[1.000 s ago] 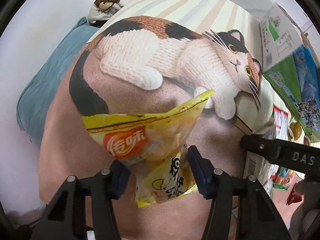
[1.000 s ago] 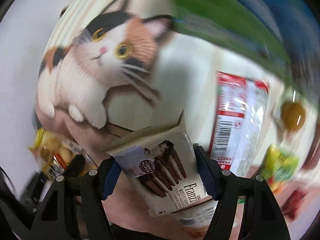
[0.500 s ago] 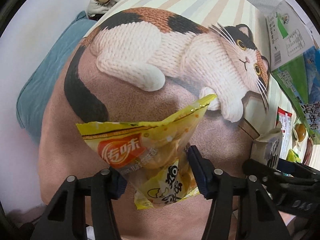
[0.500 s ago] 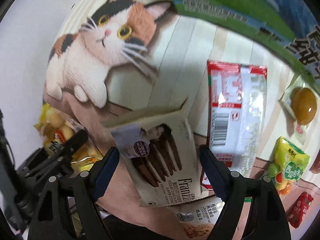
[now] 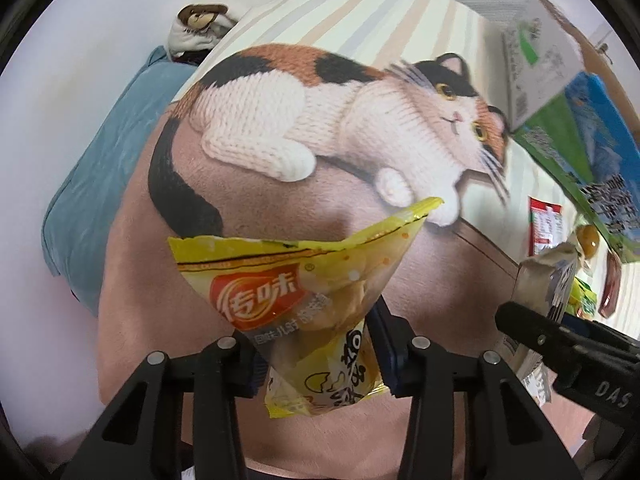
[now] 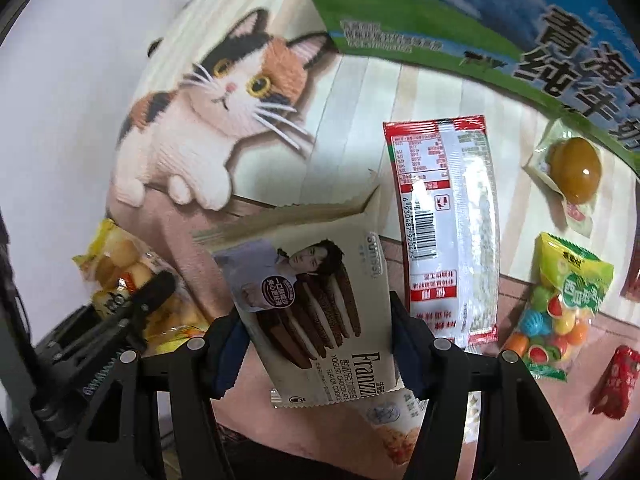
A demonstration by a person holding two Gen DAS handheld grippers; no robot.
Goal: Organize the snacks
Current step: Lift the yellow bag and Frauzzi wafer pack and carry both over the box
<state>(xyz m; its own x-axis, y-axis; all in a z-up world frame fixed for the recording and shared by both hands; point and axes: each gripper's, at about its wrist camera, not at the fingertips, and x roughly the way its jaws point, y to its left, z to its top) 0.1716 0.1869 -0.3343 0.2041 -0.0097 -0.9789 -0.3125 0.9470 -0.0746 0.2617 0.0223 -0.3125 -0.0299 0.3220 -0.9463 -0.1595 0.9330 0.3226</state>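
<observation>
My left gripper (image 5: 316, 344) is shut on a yellow snack bag (image 5: 304, 292) and holds it above the brown part of a cat-print cloth (image 5: 320, 128). My right gripper (image 6: 316, 344) is shut on a beige Franzzi cookie pack (image 6: 316, 304), held above the same cloth. The yellow bag (image 6: 116, 268) and the left gripper show at the lower left of the right wrist view. The right gripper and its pack (image 5: 548, 280) show at the right edge of the left wrist view.
On the cloth to the right lie a red-and-white packet (image 6: 448, 224), a wrapped brown egg (image 6: 572, 168), a green-yellow candy bag (image 6: 560, 304) and a small red packet (image 6: 616, 380). A green-blue milk carton box (image 6: 500, 32) stands behind them. A blue pillow (image 5: 104, 168) lies left.
The right gripper with the cookie pack has drawn closer to the left gripper. The left gripper has shifted slightly with the yellow bag still held.
</observation>
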